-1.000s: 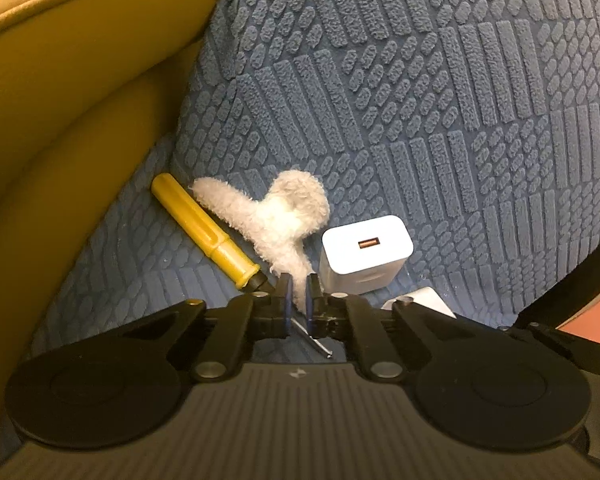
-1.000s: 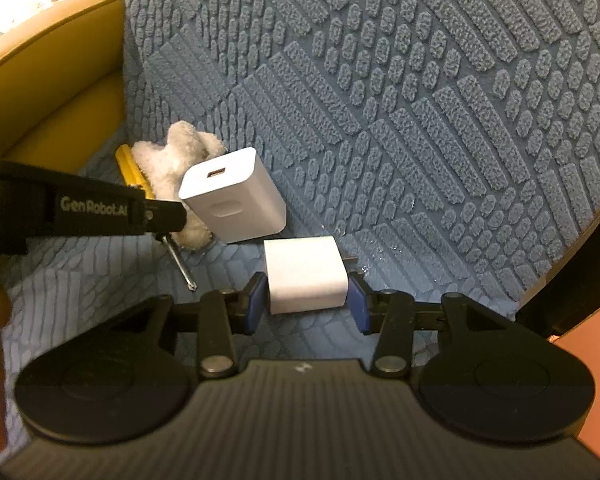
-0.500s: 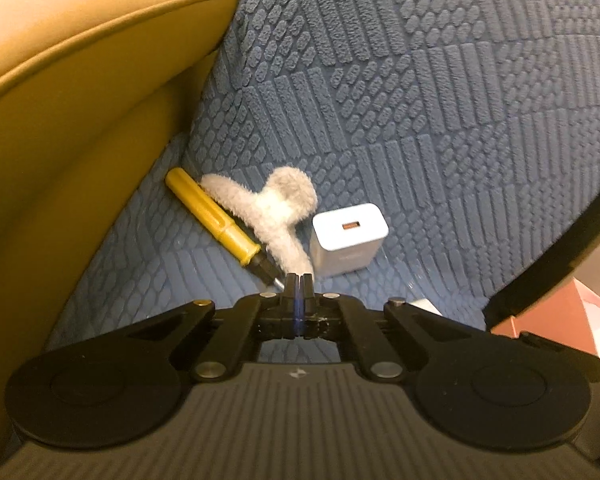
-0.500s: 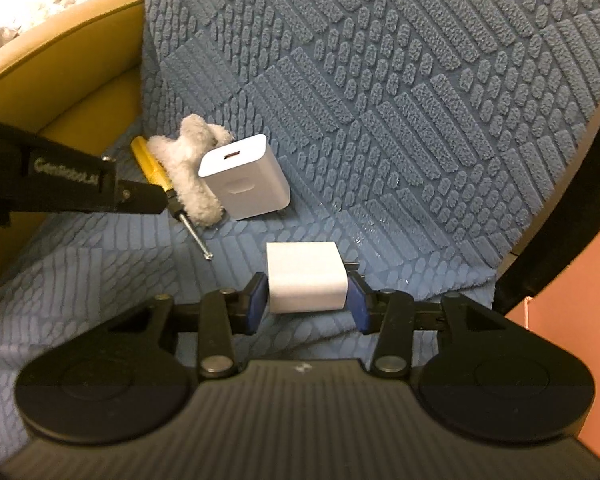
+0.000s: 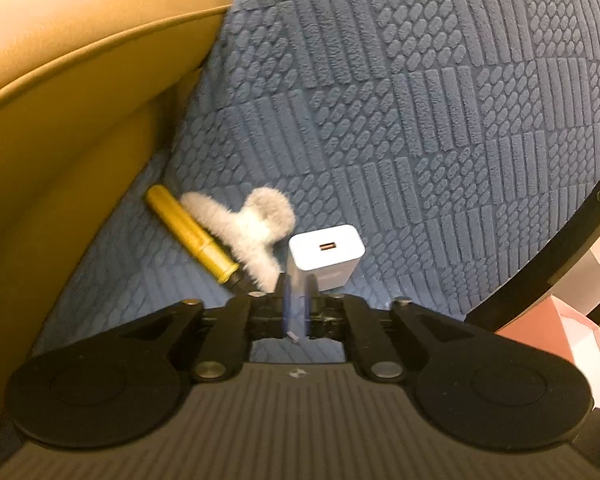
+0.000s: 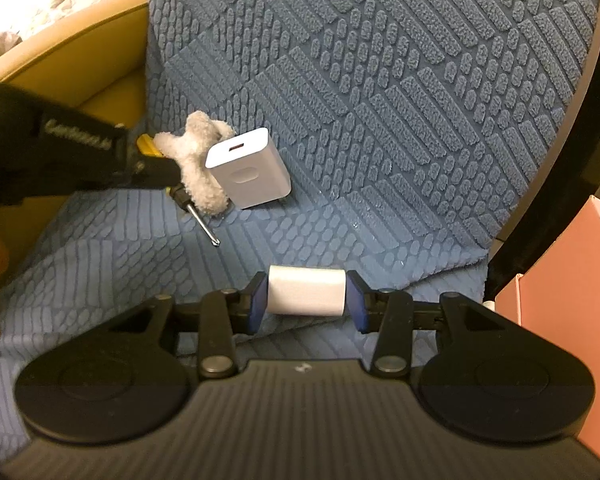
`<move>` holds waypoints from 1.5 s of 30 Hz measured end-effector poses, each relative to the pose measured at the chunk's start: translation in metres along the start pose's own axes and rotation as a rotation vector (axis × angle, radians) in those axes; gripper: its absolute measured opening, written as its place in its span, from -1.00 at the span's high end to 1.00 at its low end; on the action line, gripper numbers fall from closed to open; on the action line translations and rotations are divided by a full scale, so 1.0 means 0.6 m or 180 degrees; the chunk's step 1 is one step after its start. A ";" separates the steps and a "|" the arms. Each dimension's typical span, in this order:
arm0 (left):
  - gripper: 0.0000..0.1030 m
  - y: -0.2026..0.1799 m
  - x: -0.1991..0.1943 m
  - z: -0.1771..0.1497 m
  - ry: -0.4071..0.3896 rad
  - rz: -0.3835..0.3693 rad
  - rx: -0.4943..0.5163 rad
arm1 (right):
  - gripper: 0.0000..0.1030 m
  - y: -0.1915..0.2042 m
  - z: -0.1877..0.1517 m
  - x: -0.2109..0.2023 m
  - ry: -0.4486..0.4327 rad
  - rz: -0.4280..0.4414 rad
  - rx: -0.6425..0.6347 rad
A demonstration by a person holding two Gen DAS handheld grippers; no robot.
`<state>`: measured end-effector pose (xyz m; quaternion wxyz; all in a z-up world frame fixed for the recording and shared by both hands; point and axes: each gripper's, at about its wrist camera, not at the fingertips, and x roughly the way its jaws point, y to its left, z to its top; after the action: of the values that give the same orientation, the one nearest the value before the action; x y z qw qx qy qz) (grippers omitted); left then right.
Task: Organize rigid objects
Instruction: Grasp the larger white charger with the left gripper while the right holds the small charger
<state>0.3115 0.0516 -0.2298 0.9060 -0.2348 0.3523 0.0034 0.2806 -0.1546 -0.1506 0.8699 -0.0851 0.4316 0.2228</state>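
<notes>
A yellow-handled screwdriver (image 5: 194, 238), a fluffy white clip (image 5: 252, 224) and a white USB charger (image 5: 326, 254) lie together on the blue textured seat cover (image 5: 420, 120). My left gripper (image 5: 297, 304) hangs just before them, its blue pads a narrow gap apart, with nothing held. My right gripper (image 6: 306, 296) is shut on a small white charger block (image 6: 306, 292) and holds it above the seat. The right wrist view also shows the screwdriver (image 6: 198, 216), the clip (image 6: 198, 164), the USB charger (image 6: 250, 174) and the left gripper's black body (image 6: 72, 156).
A tan leather sofa arm (image 5: 80, 92) rises on the left. A black curved edge (image 6: 556, 160) bounds the seat cover on the right. A pink box (image 6: 564, 320) stands beyond it at the right.
Both grippers have drawn back from the objects. My right gripper has lifted the white block off the seat. My left gripper's pads closed, then parted slightly.
</notes>
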 end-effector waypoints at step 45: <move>-0.16 -0.013 0.111 0.069 0.0331 0.0006 0.0077 | -0.19 -0.010 0.010 0.030 0.0040 0.0042 -0.0116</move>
<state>0.3895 0.0516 -0.2425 0.8892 -0.2234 0.3991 -0.0123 0.2970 -0.1520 -0.1612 0.8641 -0.0995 0.4335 0.2358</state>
